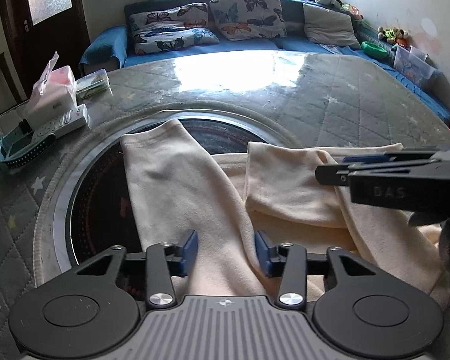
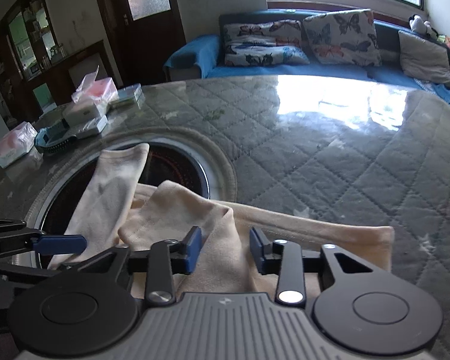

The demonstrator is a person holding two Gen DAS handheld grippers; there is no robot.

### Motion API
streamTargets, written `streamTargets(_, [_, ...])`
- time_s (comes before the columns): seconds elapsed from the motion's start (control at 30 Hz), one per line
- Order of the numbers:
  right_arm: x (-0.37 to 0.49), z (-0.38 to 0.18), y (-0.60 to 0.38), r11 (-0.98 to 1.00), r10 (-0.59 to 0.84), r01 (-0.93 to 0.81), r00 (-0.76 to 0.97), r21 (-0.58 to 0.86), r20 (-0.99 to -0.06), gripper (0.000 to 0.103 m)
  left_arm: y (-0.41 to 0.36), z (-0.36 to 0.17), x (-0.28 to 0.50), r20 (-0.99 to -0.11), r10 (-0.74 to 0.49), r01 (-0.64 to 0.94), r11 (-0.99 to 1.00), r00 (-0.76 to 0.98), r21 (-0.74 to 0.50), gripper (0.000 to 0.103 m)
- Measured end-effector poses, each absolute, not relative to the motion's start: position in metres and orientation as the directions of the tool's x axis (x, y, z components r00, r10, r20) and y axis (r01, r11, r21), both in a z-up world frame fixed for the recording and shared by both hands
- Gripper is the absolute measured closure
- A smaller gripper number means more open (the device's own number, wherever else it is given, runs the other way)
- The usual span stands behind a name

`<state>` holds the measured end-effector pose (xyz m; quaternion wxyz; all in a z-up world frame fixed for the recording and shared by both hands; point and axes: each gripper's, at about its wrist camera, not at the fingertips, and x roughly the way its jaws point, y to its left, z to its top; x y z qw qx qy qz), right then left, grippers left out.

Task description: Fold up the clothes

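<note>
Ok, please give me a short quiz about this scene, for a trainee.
1. True or false: the cream garment lies partly over the round dark inset of the table.
2. Which pattern do the printed sofa cushions bear? A stripes, B butterflies, C dots.
3. Which claw shows at the right edge of the left wrist view?
Key: 1 true; 2 B; 3 the right claw.

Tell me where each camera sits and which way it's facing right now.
Left wrist: on the left gripper, angled down at the cream garment; right gripper enters from the right.
Right wrist: on the right gripper, over the same garment; left gripper enters at left.
Shared: garment, quilted table, blue sofa.
</note>
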<state>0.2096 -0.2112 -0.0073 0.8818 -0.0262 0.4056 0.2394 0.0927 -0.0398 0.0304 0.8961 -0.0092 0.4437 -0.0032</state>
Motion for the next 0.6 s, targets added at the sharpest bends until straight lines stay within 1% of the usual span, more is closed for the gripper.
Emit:
streamTargets(0.07, [0.209, -0.008, -0.210, 0.881, 0.404, -0.451, 0.558, 0.143, -0.725, 0.082, -0.038, 0.031, 0.092, -0.792, -0.022, -0.004, 1.000, 0.609, -0.031, 0.075])
streamTargets(0.1, [0.209, -0.008, -0.211, 0.879, 0.409, -0.452, 0.555, 0.149, -0.724, 0.090, -0.037, 0.031, 0.092, -0.791, -0.026, -0.004, 0.999, 0.611, -0.037, 0.077])
streamTargets(0.13, [0.209, -0.007, -0.212, 0.880, 0.409, -0.449, 0.557, 0.152, -0.723, 0.094, -0.036, 0.031, 0.091, -0.790, -0.030, -0.006, 0.999, 0.613, -0.042, 0.082])
streamTargets(0.17, [0.208, -0.006, -0.213, 0.882, 0.409, -0.446, 0.558, 0.154, -0.722, 0.096, -0.034, 0.032, 0.090, -0.788, -0.031, -0.008, 0.999, 0.615, -0.046, 0.087])
streamTargets(0.23, [0.204, -0.003, -0.217, 0.885, 0.405, -0.441, 0.573, 0.148, -0.712, 0.098, -0.032, 0.033, 0.089, -0.784, -0.034, -0.014, 0.998, 0.620, -0.054, 0.095])
streamTargets(0.37, [0.193, 0.010, -0.228, 0.898, 0.390, -0.419, 0.617, 0.135, -0.684, 0.098, -0.026, 0.040, 0.080, -0.764, -0.026, -0.025, 0.998, 0.645, -0.055, 0.097])
streamTargets(0.6, [0.162, 0.041, -0.262, 0.924, 0.352, -0.366, 0.705, 0.109, -0.616, 0.098, -0.006, 0.060, 0.050, -0.724, -0.004, -0.059, 0.996, 0.690, -0.062, 0.098])
